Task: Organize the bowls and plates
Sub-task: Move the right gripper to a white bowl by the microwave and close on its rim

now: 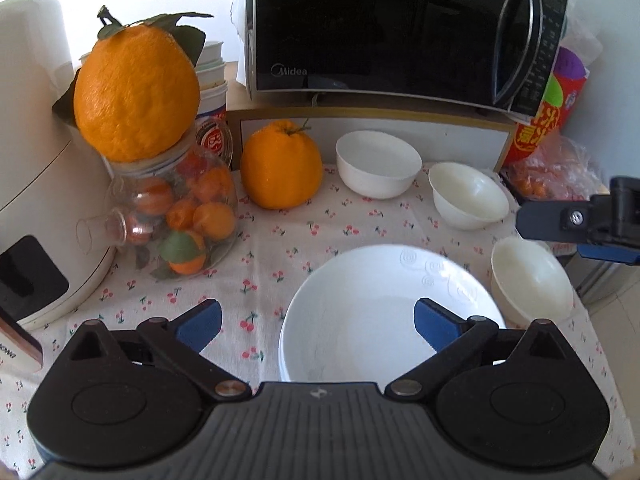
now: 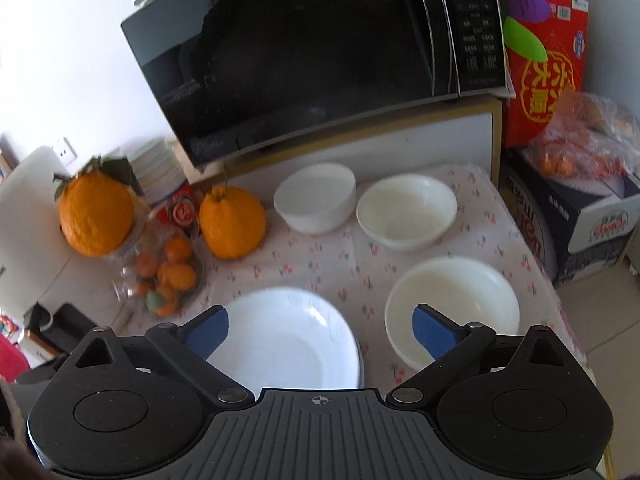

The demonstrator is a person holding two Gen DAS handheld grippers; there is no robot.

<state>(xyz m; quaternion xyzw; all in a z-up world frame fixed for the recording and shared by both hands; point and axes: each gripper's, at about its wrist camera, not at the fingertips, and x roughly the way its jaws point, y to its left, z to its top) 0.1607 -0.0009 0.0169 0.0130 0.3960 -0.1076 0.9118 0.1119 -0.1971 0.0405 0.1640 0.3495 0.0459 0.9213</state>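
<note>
A stack of white plates lies at the front of the cherry-print tablecloth. Three white bowls stand apart: one at the back, one to its right, one near the right edge. My left gripper is open and empty, hovering over the plates' left rim. My right gripper is open and empty, between the plates and the nearest bowl; it shows in the left wrist view above that bowl.
A black microwave sits on a shelf behind. A glass jar of oranges topped by a big orange, another orange, a white appliance, a red box and a bag of fruit surround the cloth.
</note>
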